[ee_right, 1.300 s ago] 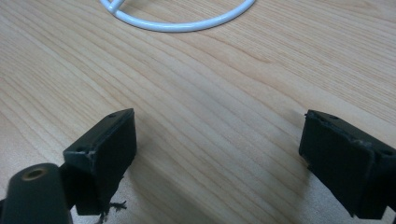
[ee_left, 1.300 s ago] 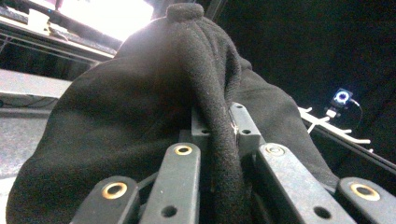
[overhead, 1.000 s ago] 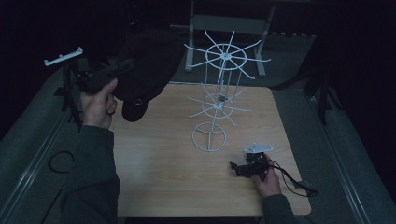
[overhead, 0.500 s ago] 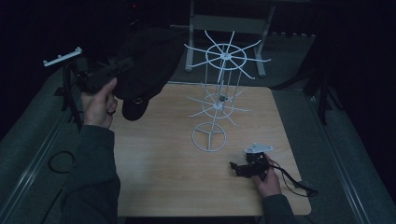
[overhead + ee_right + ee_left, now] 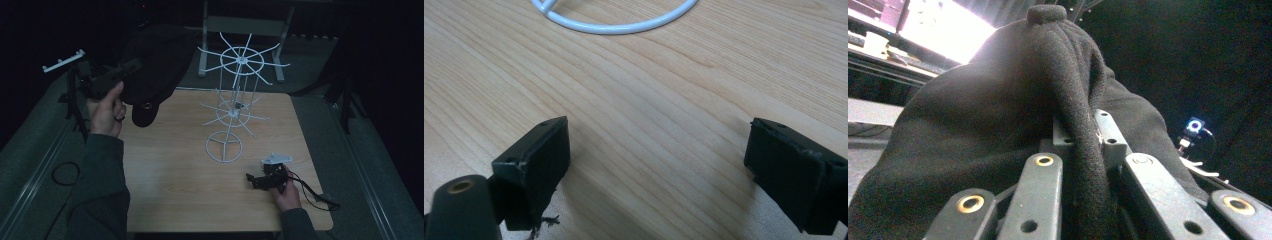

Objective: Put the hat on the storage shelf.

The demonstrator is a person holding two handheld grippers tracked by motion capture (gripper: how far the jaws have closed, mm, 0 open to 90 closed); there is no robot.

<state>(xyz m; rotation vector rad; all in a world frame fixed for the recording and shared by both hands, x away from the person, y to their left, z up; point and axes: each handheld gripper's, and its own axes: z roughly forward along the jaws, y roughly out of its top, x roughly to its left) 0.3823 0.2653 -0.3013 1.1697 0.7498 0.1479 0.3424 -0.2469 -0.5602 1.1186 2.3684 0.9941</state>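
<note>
Up at the left of the high view, a black cap [image 5: 155, 70] hangs in the air above the table's far left corner, its brim drooping down toward the wood. In the left gripper view the cap's [image 5: 998, 125] fabric is bunched into a fold that runs down between the two jaws, which are pinched tight on it, and the button on its crown shows at the top. The left gripper [image 5: 107, 80] is clenched on the cap, carried by the left hand [image 5: 106, 110], which is raised above the table's left edge. To the right of the cap stands a white wire rack [image 5: 235, 107] with two tiers of spokes and a ring base resting on the wooden table [image 5: 170, 185]; cap and rack are near each other but apart. Near the table's front right corner the right gripper [image 5: 250, 178] lies low on the wood, just in front of the rack's ring base. In the right gripper view the right gripper's [image 5: 656, 160] jaws stand wide apart with bare wood between them, and the rack's ring base [image 5: 619, 25] curves across the top.
</note>
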